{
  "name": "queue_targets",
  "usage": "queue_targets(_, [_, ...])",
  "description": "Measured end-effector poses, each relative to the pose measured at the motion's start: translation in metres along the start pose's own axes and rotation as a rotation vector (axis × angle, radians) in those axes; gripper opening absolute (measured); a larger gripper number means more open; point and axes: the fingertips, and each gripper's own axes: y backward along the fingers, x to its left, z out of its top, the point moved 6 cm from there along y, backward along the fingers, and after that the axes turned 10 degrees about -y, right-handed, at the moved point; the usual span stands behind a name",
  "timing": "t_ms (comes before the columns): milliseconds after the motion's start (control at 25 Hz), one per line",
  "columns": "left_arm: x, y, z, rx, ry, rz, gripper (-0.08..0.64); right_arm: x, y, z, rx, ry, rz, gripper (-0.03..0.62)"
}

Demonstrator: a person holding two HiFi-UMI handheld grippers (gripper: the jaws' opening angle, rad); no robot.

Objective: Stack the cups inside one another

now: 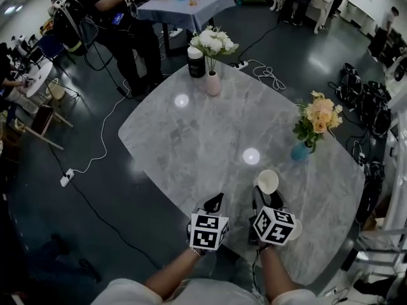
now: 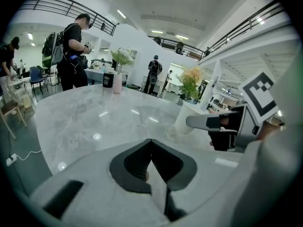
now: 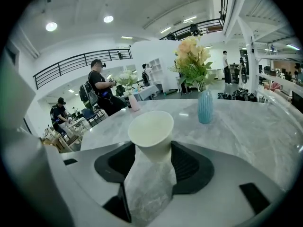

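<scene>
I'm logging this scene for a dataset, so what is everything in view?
marble table: one, grey, centre
paper cup: one, white, table's near side
pink vase: one, holding white flowers, table's far edge
black container: one, white lid, beside the pink vase
blue vase: one, holding peach flowers, table's right side
power strip: one, white, floor at left
left hand-held gripper: one, grey, jaws shut, empty
right hand-held gripper: one, grey, gripping the paper cup

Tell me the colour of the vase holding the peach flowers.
The vase is light teal blue. It shows best in the right gripper view.
</scene>
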Motion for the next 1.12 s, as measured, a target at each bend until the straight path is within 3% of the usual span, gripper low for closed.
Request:
queue_targets(640, [-0.086, 0.019, 0.014, -0.063, -0.059, -0.084, -0.005, -0.042, 0.096, 0.013, -0.077, 0.000, -0.037, 0.225])
queue_targets(1120, [-0.132, 0.014, 0.015, -0.054, -0.122, -0.143, -0.005, -0.076, 0.138, 0.004, -0.100, -0.035, -0.070, 0.225])
